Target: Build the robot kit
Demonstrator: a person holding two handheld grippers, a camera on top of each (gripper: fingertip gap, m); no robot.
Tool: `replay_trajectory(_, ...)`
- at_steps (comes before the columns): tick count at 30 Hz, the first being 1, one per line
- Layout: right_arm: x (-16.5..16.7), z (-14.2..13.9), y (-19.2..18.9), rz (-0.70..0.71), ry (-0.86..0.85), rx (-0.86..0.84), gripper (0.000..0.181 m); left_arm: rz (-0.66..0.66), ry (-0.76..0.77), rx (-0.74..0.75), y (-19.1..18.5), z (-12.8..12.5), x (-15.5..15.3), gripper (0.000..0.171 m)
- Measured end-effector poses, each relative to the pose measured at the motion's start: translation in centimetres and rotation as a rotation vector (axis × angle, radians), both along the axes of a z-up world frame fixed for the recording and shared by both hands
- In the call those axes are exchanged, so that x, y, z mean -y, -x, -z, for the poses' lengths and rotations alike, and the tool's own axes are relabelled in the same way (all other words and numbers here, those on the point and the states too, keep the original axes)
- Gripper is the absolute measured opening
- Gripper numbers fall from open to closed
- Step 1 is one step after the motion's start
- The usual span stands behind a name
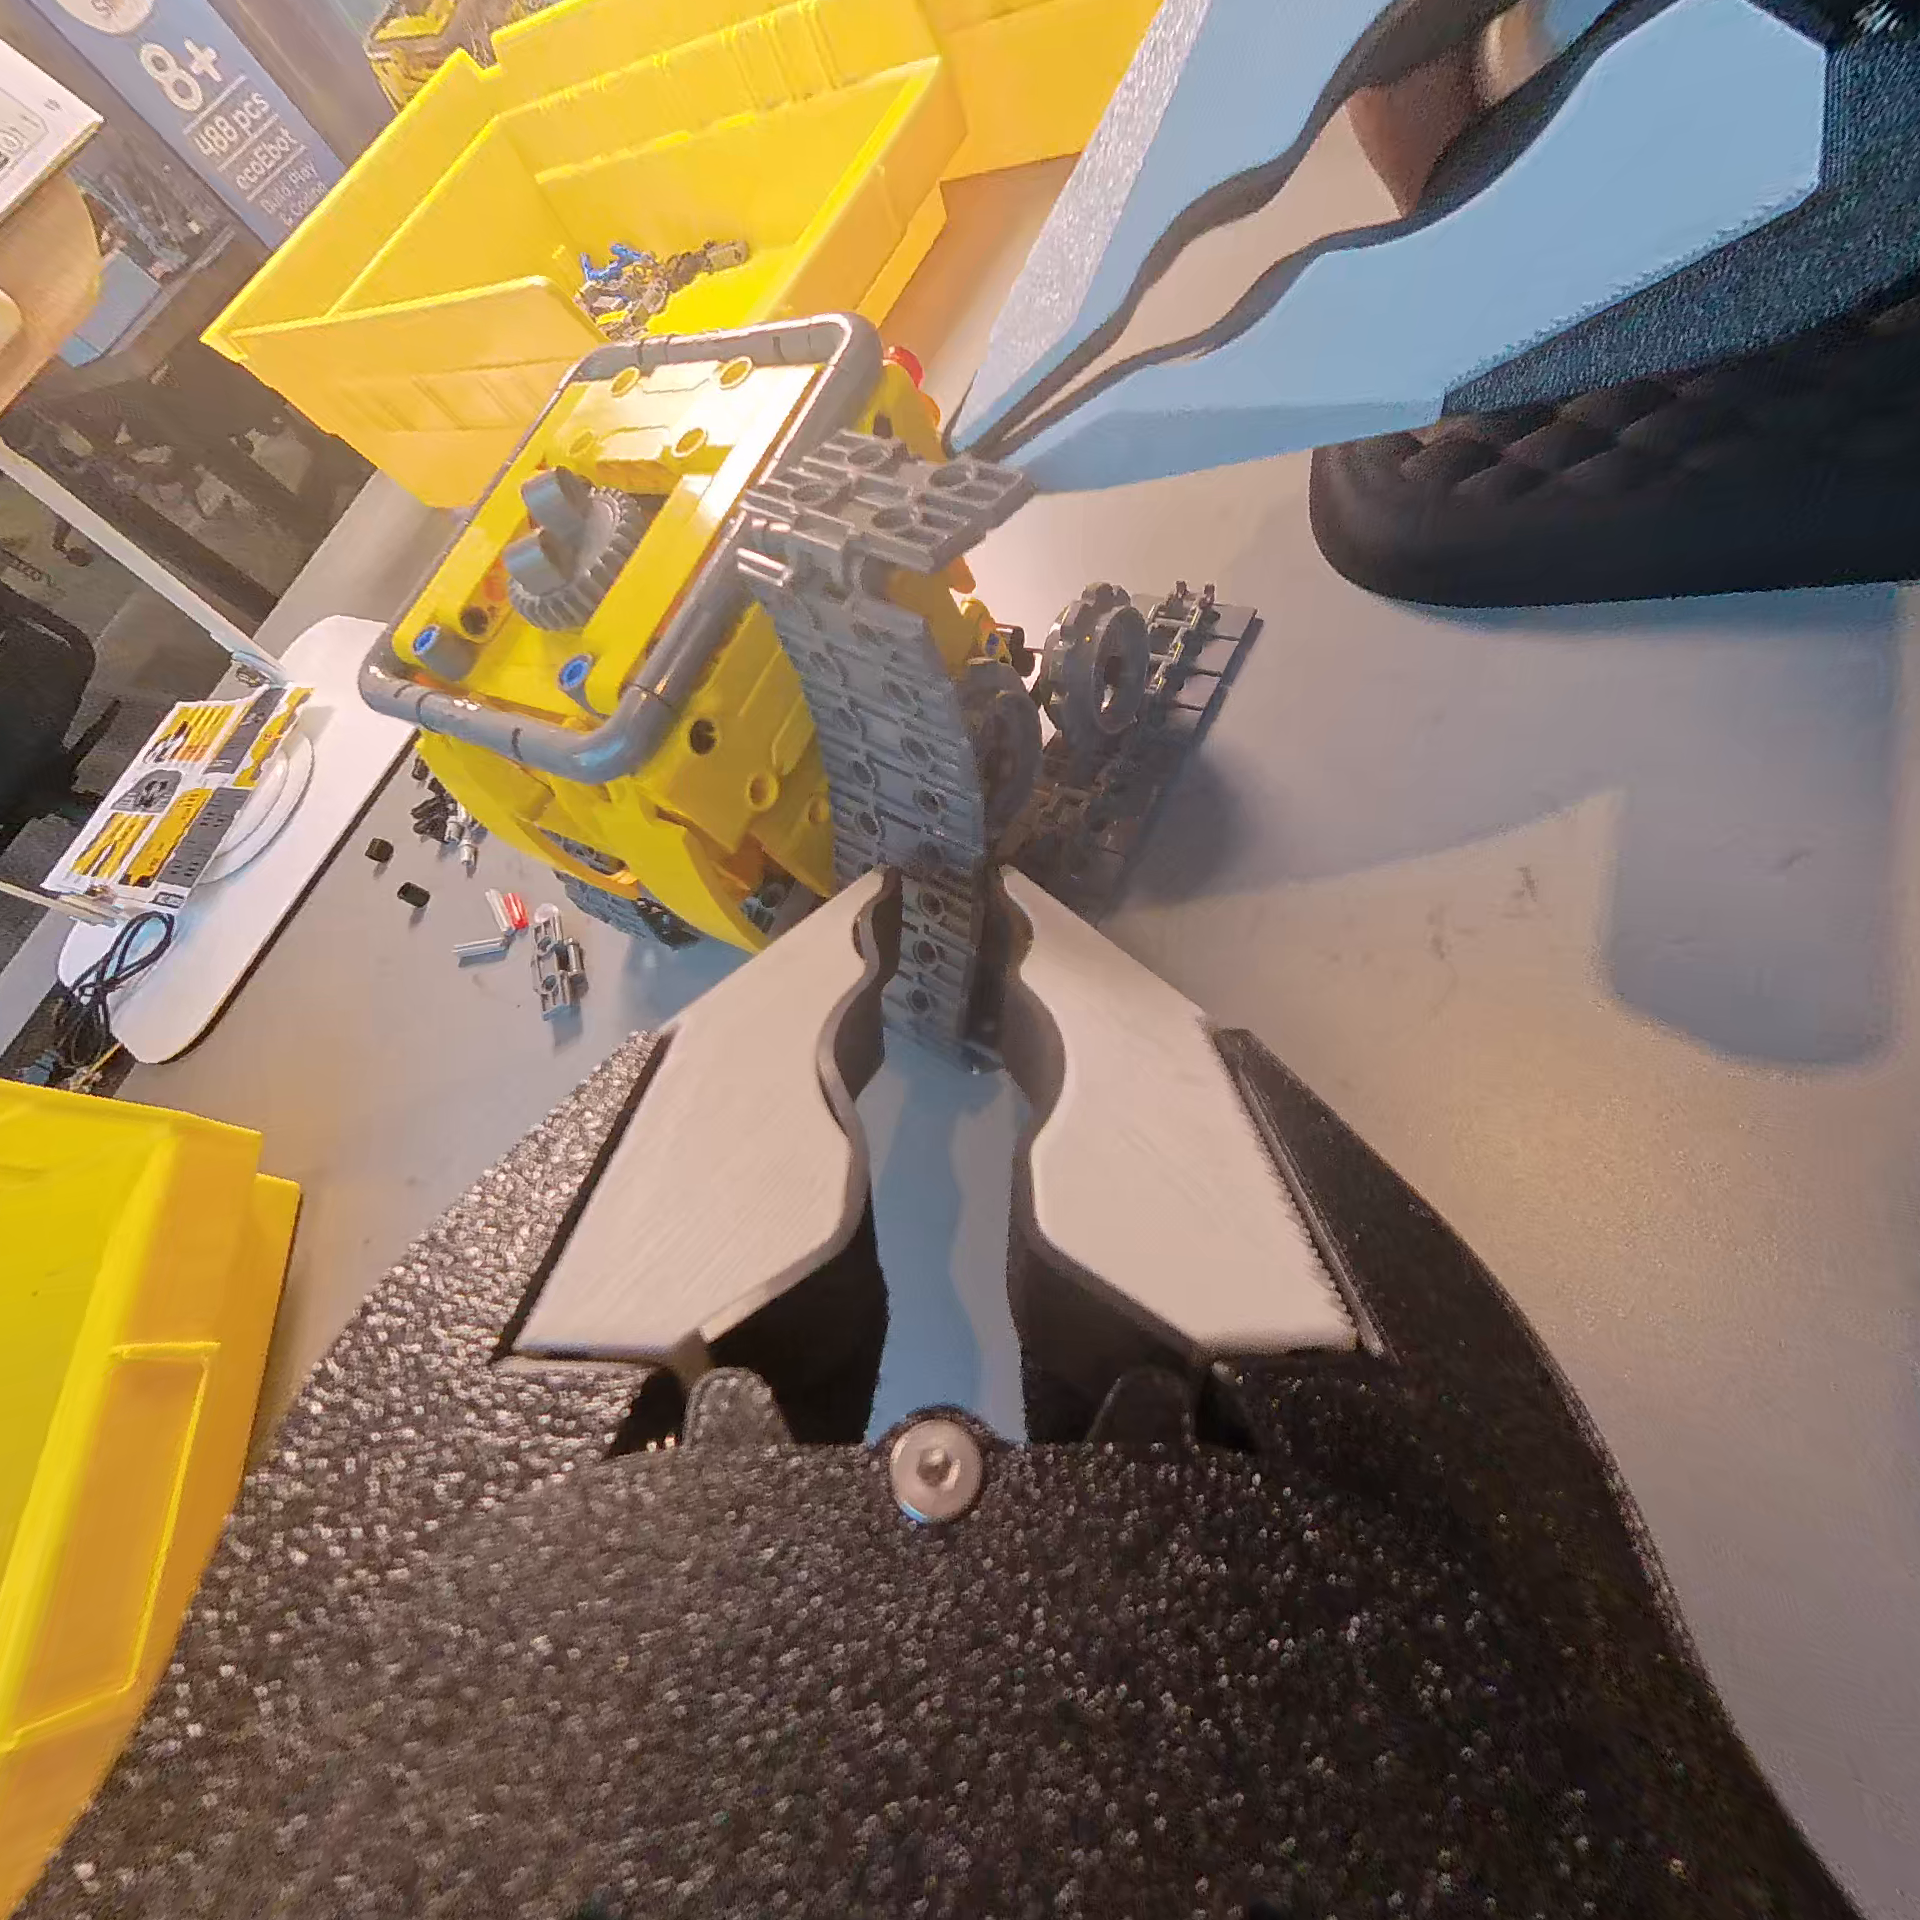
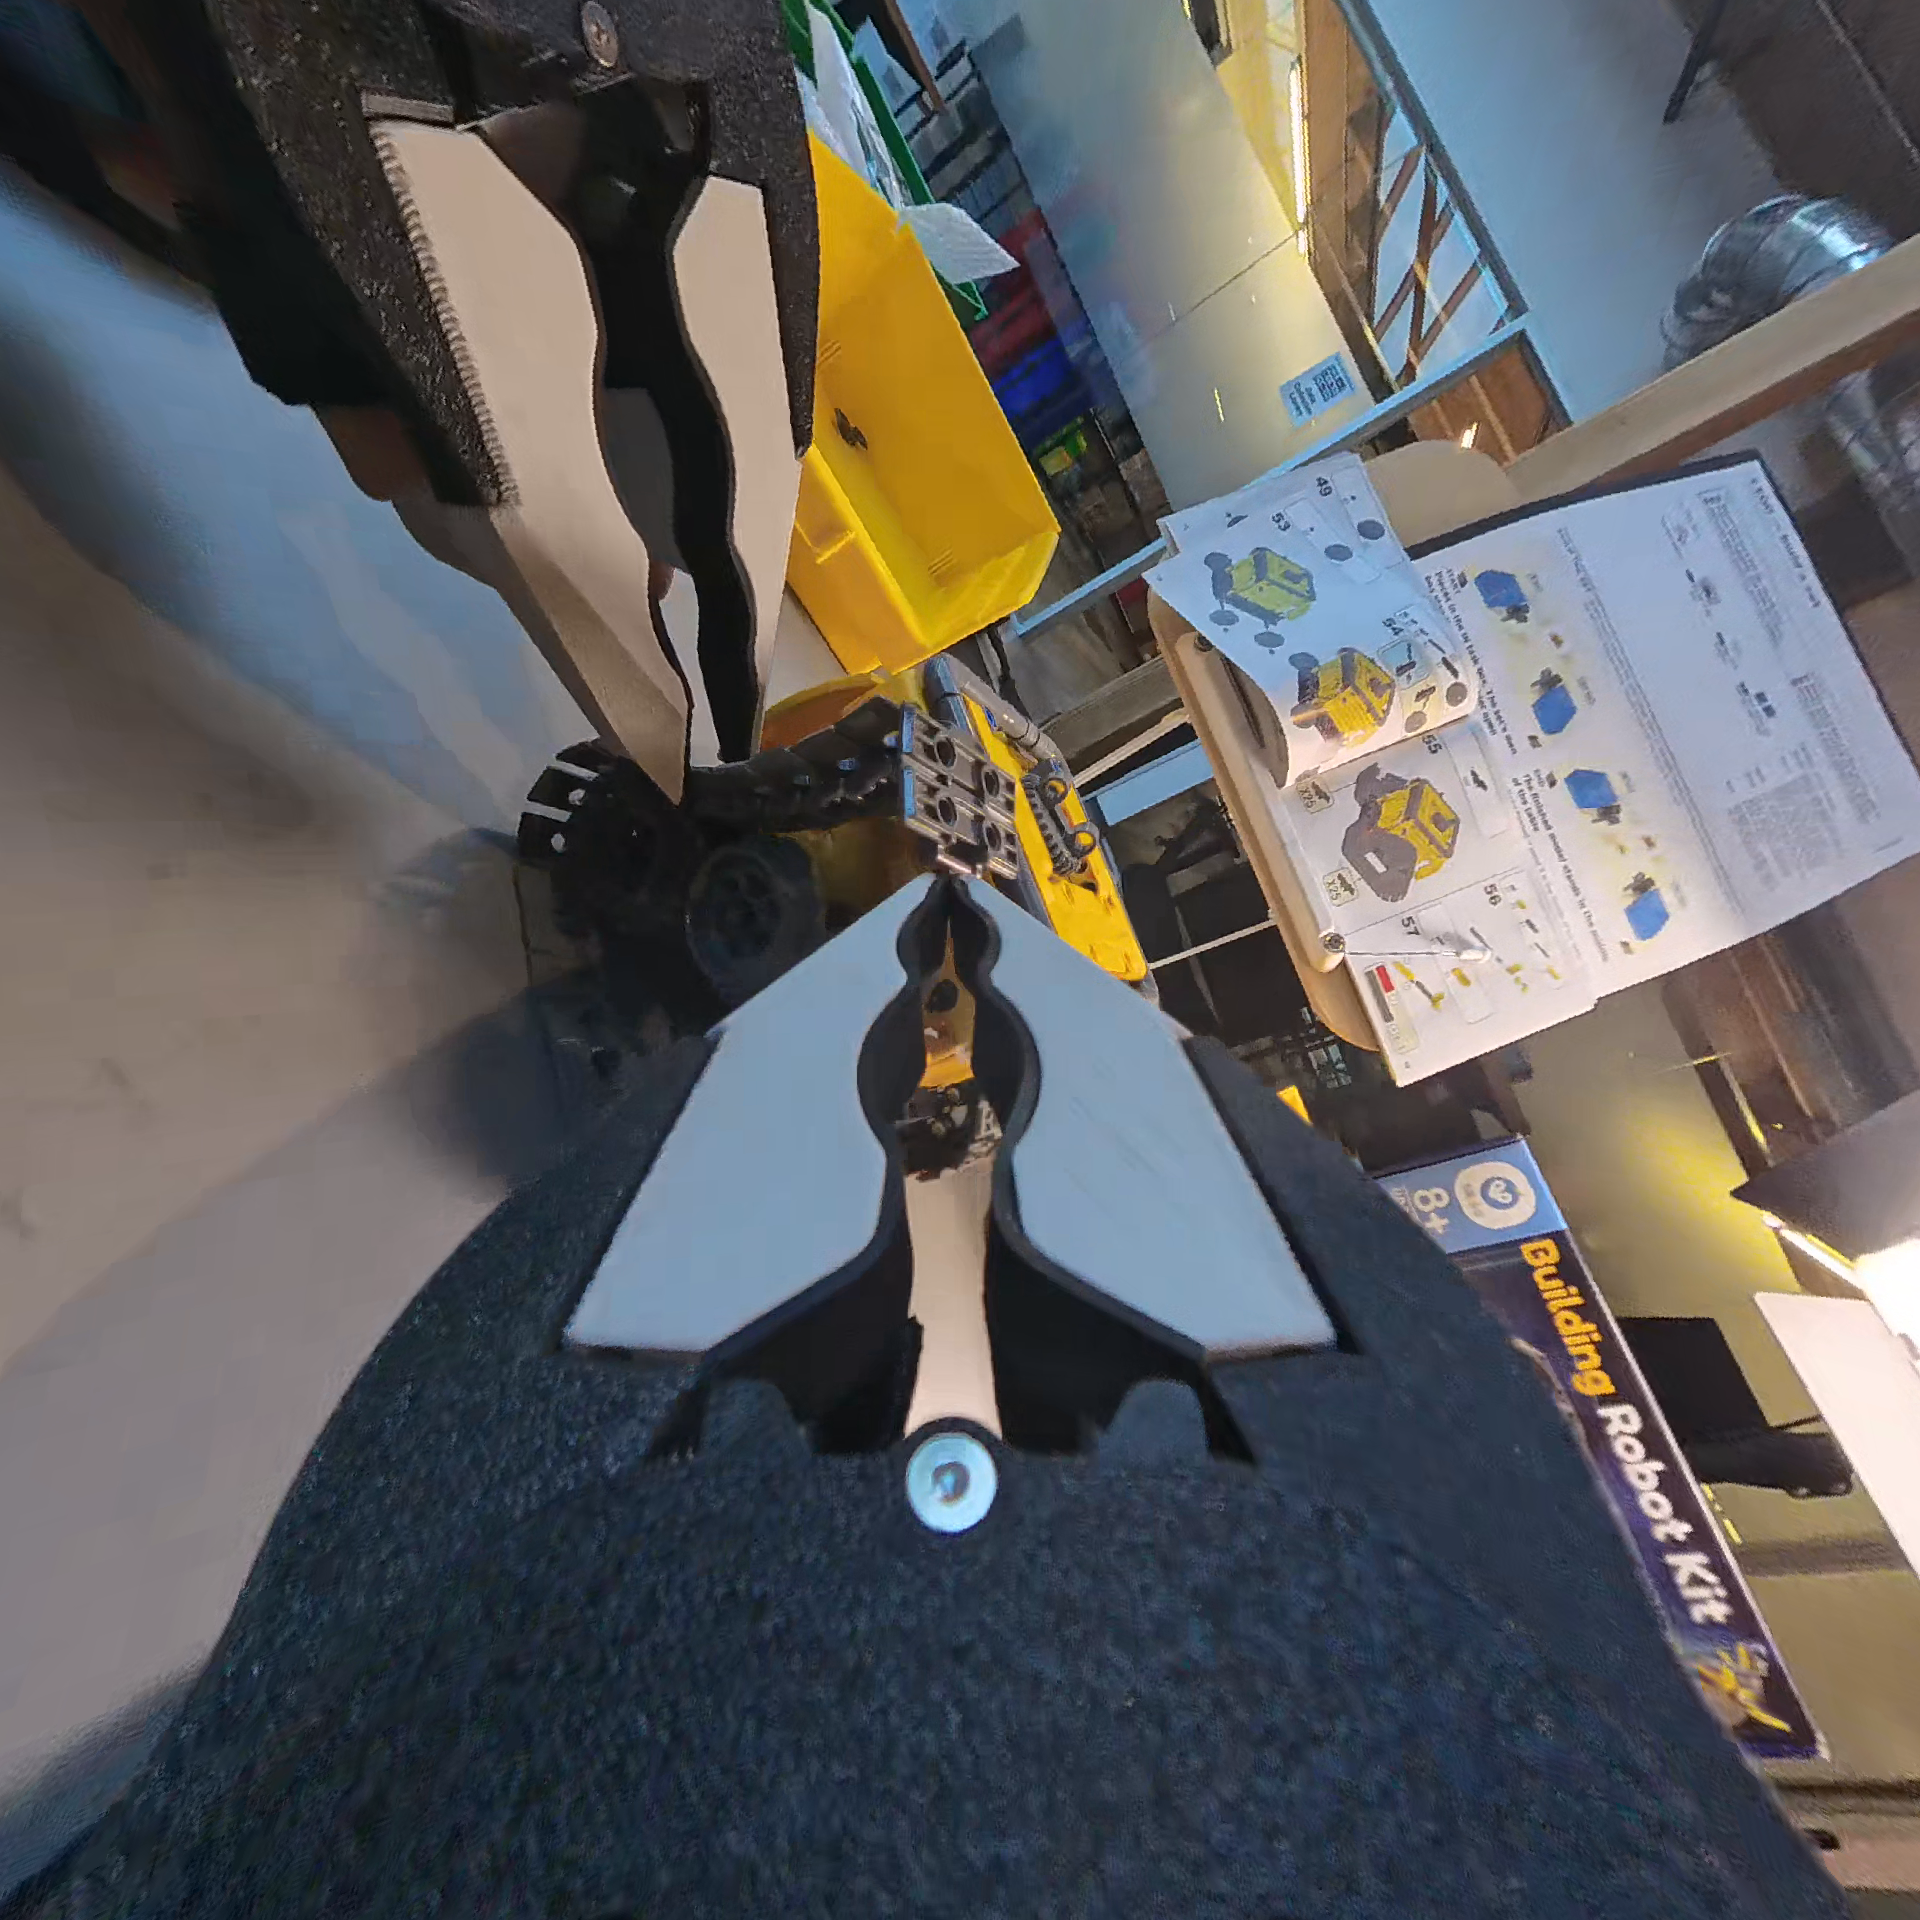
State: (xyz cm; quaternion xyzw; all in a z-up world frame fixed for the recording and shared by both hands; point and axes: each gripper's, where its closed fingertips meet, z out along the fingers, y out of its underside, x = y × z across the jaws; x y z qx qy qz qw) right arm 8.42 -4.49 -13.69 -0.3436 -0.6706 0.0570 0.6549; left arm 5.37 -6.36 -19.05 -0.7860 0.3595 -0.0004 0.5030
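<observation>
A yellow building-block vehicle model (image 1: 665, 727) lies tilted on the grey table (image 1: 1455, 935). A grey track strip (image 1: 904, 727) curves up over its side. My left gripper (image 1: 940, 883) is shut on the lower part of this strip, with a pad against each edge. My right gripper (image 1: 982, 449) comes in from the upper right, its fingers together and its tips at the edge of the strip's free end link (image 1: 894, 499). In the right wrist view my right gripper (image 2: 945, 888) is shut just under that end link (image 2: 956, 800), and the left gripper (image 2: 712, 758) holds the strip (image 2: 790, 779) farther off.
Yellow bins (image 1: 623, 208) stand behind the model, and another (image 1: 104, 1299) at the near left. Small loose parts (image 1: 520, 935) and a sticker sheet (image 1: 177, 790) lie to the left. A sprocket wheel (image 1: 1101, 665) lies beside the model. An open instruction booklet (image 2: 1455, 727) and the kit box (image 2: 1621, 1455) stand beyond. Spacing between my two grippers at the tips: around 7 centimetres. From the left gripper's tips to the sprocket wheel (image 1: 1101, 665) is close to 7 centimetres.
</observation>
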Motion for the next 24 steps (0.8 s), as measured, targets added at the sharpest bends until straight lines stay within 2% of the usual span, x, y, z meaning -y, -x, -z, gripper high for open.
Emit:
replay_trajectory(4, 0.0, 0.6, -0.2, -0.019, -0.046, 0.050, 0.001, 0.007, -0.025, 0.009, -0.2, -0.4, -0.1, 0.016)
replay_trajectory(7, 0.2, 1.1, 0.0, -0.018, -0.072, 0.050, 0.026, 0.014, -0.037, 0.017, -0.4, -0.8, -0.2, 0.015)
replay_trajectory(12, 0.4, 1.9, 0.8, -0.027, -0.093, 0.066, 0.032, 0.023, -0.049, 0.020, -0.7, -0.9, -0.2, 0.012)
replay_trajectory(14, 0.4, 1.6, 1.1, -0.024, -0.108, 0.048, 0.030, 0.027, -0.045, 0.023, -0.8, -0.8, -0.1, 0.011)
replay_trajectory(15, 0.2, 1.2, 1.2, -0.013, -0.126, 0.032, 0.017, 0.027, -0.047, 0.023, -0.7, -0.8, -0.1, 0.012)
replay_trajectory(18, 0.6, 0.3, 1.1, -0.031, -0.163, 0.013, 0.008, 0.022, -0.039, 0.018, -0.5, -0.7, -0.1, 0.013)
replay_trajectory(24, 0.2, 1.1, -0.6, -0.036, -0.231, 0.114, 0.008, 0.010, -0.023, 0.001, 0.2, 0.1, 0.1, 0.013)
